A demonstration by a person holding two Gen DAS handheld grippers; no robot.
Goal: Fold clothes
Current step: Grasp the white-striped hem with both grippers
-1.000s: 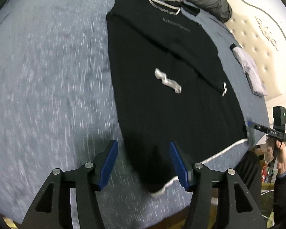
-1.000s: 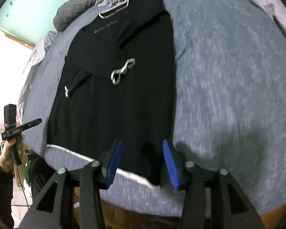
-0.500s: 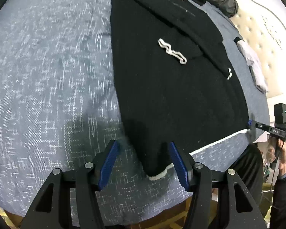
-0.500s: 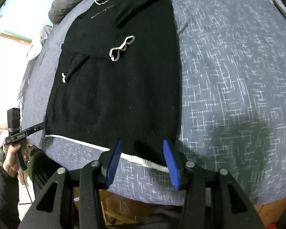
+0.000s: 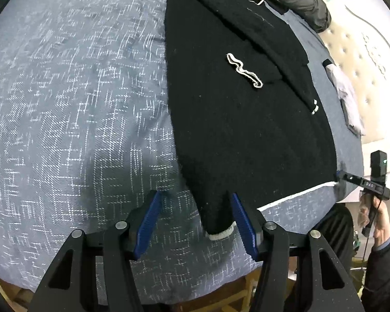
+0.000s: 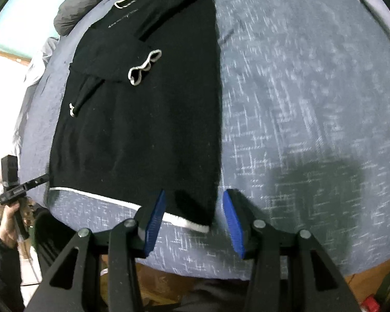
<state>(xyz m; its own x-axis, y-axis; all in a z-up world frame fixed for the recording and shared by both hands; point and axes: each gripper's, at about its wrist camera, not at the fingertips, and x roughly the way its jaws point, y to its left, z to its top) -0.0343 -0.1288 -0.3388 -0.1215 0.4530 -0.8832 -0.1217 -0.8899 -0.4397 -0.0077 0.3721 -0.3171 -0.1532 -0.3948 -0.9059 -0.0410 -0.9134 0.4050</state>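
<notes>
I see bare blue bedspread [image 5: 65, 119] flanking the black sweater [image 5: 236, 135]; each hand-held gripper, left [image 5: 195, 221] and right [image 6: 193, 219], stands spread, unclamped, astride a hem corner.

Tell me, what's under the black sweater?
The sweater lies flat on a blue-grey bedspread, which shows all around it. Its own sleeves are folded on top. Whether anything else hides beneath it cannot be seen.
</notes>
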